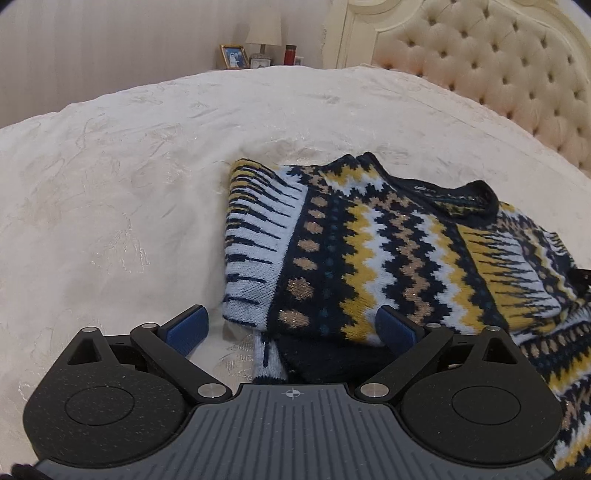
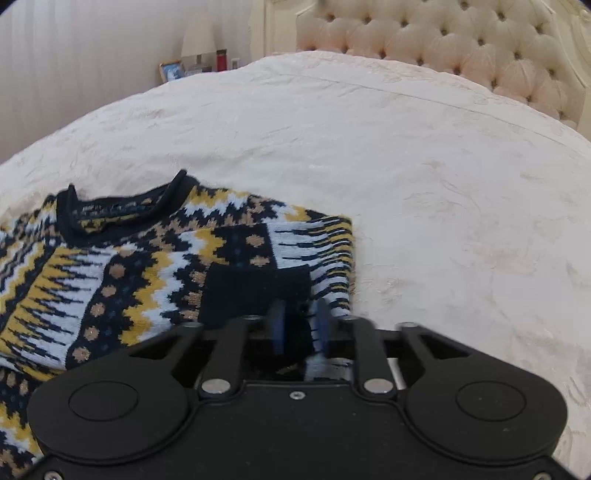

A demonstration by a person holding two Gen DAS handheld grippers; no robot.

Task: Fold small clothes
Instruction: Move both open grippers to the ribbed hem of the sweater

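Note:
A knitted sweater [image 1: 373, 251] in navy, yellow, white and tan zigzags lies flat on the bed with its navy collar [image 1: 465, 199] toward the headboard. Its left sleeve [image 1: 258, 229] is folded in over the body. My left gripper [image 1: 293, 328] is open wide over the sweater's near left corner, blue pads [image 1: 188, 326] apart and holding nothing. In the right wrist view, the sweater [image 2: 122, 273] has its right sleeve folded in, ending in a navy cuff [image 2: 255, 291]. My right gripper [image 2: 299, 326] hovers at that cuff, its blurred blue pads a short way apart, not pinching the fabric.
The sweater rests on a cream embossed bedspread [image 1: 129, 184]. A tufted headboard [image 1: 491, 59] stands at the back right. Beyond the bed a nightstand holds a lamp [image 1: 264, 31], a framed photo [image 1: 234, 56] and a red bottle [image 1: 290, 54].

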